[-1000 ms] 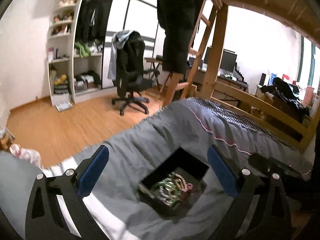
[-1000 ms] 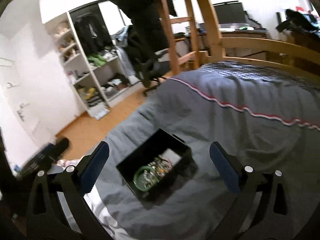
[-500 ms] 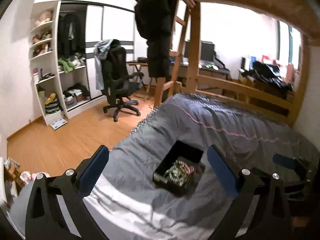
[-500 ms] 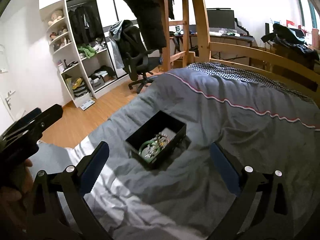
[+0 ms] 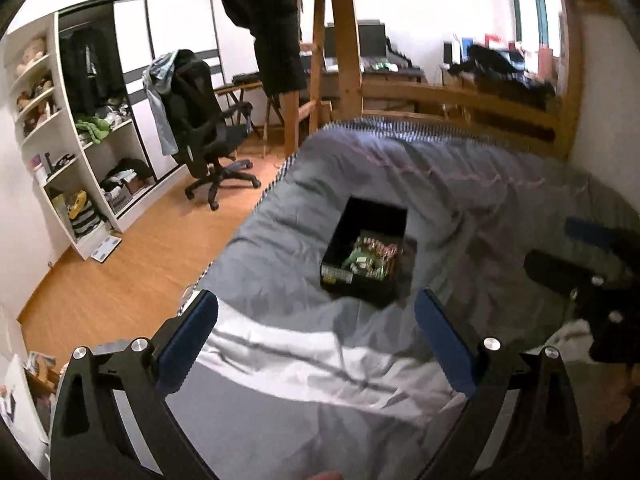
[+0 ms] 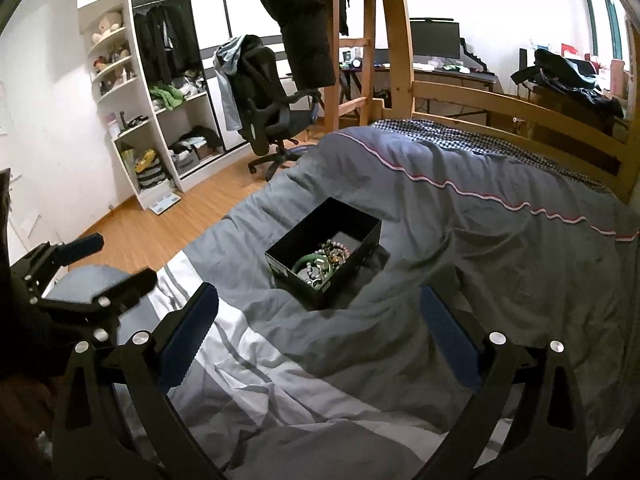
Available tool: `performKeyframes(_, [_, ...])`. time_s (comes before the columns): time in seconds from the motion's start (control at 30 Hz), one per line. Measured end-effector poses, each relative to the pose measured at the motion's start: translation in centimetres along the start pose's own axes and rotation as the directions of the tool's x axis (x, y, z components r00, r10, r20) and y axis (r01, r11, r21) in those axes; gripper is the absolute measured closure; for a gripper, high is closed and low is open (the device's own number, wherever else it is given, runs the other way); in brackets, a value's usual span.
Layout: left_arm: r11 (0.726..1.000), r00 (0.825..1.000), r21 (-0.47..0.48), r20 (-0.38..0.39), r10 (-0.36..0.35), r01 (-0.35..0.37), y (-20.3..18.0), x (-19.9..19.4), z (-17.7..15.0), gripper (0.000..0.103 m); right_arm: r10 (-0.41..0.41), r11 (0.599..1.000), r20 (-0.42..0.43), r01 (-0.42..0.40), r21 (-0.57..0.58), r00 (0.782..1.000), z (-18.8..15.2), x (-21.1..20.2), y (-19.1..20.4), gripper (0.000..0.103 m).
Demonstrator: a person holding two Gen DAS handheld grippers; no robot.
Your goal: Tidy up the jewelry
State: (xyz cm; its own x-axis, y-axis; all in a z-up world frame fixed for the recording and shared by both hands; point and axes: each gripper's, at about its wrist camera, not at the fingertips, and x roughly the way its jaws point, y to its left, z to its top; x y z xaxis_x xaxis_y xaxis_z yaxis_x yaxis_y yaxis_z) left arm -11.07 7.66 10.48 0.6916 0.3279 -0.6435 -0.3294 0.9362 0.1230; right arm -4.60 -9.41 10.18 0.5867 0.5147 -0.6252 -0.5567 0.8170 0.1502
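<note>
On the grey duvet (image 6: 460, 240) mid-bed sits a black box (image 6: 360, 240), lid off, nothing between it and either gripper. Around: office chair (image 6: 264, 96) and white shelves (image 6: 120, 120) far left, wood bed frame (image 6: 520, 116) and ladder post (image 6: 396, 40) behind, desk with monitor (image 6: 434, 42) far back. Box long axis runs near-left to far-right in the right view, roughly near-to-far in the left view. Jewelry (image 6: 320, 262) lies heaped at the box's near end: green bangle, beaded strands; single pieces hard to separate, blurred in the left view. Left gripper (image 5: 316, 340) jaws wide apart, empty, above the duvet short of the box. Right gripper (image 6: 320, 336) likewise spread, empty. Each gripper shows at the other view's edge, partly cut off.
</note>
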Motion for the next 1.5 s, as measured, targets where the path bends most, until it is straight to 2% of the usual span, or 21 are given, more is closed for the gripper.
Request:
performKeyframes(0.2, [1.0,1.0,0.029,-0.014,-0.005,0.006,0.3,0.1,-0.7,0.006,-0.017,1.0,0.003,0.017,0.022,1.0,-0.5,0.4,0.8,0.004])
performKeyframes(0.4, [1.0,0.999,-0.012,-0.033,-0.016,0.015,0.4,0.6,-1.5,0.006,-0.031,0.999,-0.007,0.031,0.026,0.999,-0.8,0.6,0.9,0.004])
performKeyframes(0.57, [1.0,0.999,-0.01,-0.046,-0.024,0.024,0.0,1.0,-1.9,0.006,-0.037,0.999,-0.014,0.037,0.028,0.999,-0.8,0.8,0.9,0.004])
performKeyframes(1.03, [0.998,0.998,-0.023,-0.028,-0.057,0.057,-0.2,0.6,-1.9,0.006,-0.016,1.0,-0.021,0.016,0.006,1.0,-1.3,1.3,1.3,0.004])
performKeyframes(1.5, [0.998,0.998,-0.03,-0.014,-0.06,0.06,-0.6,0.4,-2.0,0.006,-0.018,1.0,-0.026,0.018,0.006,1.0,-1.4,1.5,1.3,0.004])
